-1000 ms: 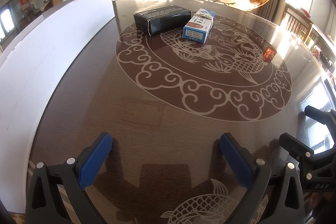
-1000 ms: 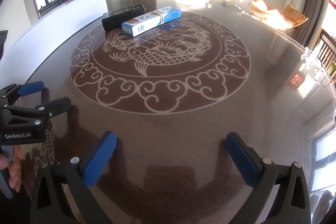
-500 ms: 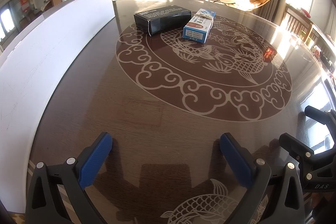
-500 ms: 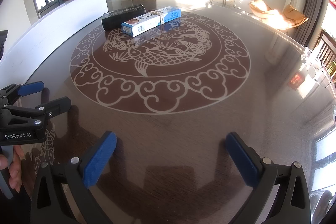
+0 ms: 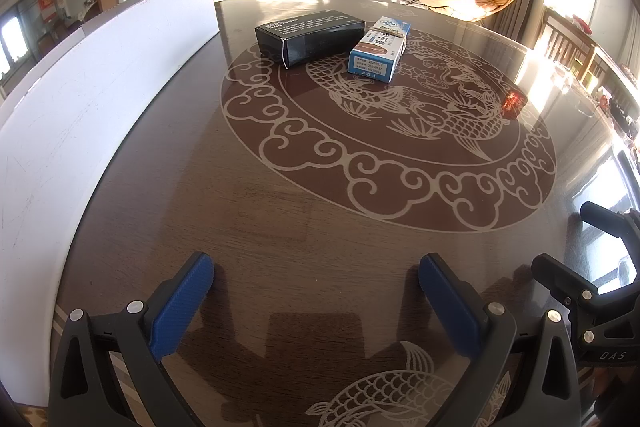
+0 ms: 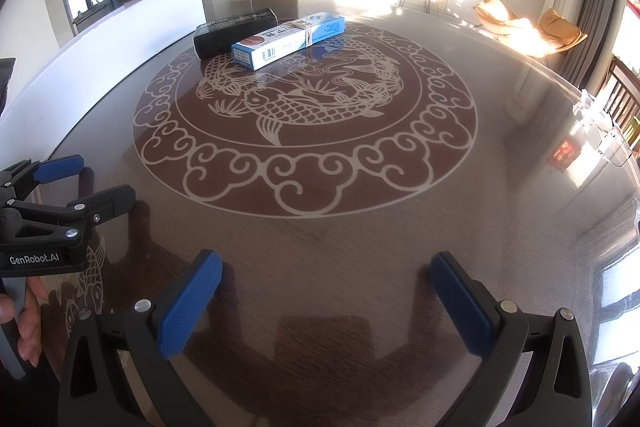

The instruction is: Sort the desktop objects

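Nothing has moved since a second ago. We hold our left gripper (image 5: 316, 285) and right gripper (image 6: 326, 285) spread wide and empty above the table (image 5: 280, 227), well short of the black box (image 5: 310, 37) and the blue box (image 5: 378, 51) touching beside it.

Nothing has changed since the earlier pictures; no object has shifted.

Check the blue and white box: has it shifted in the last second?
No. In the left wrist view the blue and white box sits at the same spot on the fish medallion, beside the black box, as before.
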Motion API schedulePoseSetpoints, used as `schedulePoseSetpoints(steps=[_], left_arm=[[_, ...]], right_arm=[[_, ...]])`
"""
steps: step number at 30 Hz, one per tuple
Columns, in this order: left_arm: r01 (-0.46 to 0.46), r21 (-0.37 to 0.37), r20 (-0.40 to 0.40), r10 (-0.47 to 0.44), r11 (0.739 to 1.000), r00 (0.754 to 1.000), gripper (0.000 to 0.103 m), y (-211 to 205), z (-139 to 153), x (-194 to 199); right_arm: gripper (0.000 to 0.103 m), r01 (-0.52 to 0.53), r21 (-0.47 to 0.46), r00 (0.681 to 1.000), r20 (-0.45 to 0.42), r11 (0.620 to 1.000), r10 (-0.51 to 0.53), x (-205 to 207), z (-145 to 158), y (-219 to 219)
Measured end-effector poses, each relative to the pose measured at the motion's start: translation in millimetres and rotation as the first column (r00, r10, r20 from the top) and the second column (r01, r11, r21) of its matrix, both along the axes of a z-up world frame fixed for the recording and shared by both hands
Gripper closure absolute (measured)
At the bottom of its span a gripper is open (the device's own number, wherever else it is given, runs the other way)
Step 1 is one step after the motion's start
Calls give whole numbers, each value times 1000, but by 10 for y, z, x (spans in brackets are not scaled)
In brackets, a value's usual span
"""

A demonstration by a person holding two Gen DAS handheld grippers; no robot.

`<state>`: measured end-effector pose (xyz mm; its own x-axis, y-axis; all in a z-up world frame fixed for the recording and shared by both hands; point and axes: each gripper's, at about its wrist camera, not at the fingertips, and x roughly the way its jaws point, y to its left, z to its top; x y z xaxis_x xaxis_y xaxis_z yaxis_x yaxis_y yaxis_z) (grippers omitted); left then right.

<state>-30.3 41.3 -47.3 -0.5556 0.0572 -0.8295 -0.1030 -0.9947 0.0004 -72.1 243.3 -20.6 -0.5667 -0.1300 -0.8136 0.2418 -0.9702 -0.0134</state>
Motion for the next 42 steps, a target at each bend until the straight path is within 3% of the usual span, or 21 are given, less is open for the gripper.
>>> schedulePoseSetpoints(steps=[36,39,42], left_arm=[[0,1,0,0,1000,1000,0,-1,1,4],[-55,3,-12,55,998,998,0,-94,26,15],[-102,57,-12,102,993,995,0,-235,35,15]], right_arm=[[0,0,0,1000,0,1000,0,0,2,3],[0,0,0,1000,0,1000,0,1,1,3],[0,-6,-5,1000,2,1000,6,-29,-7,-6]])
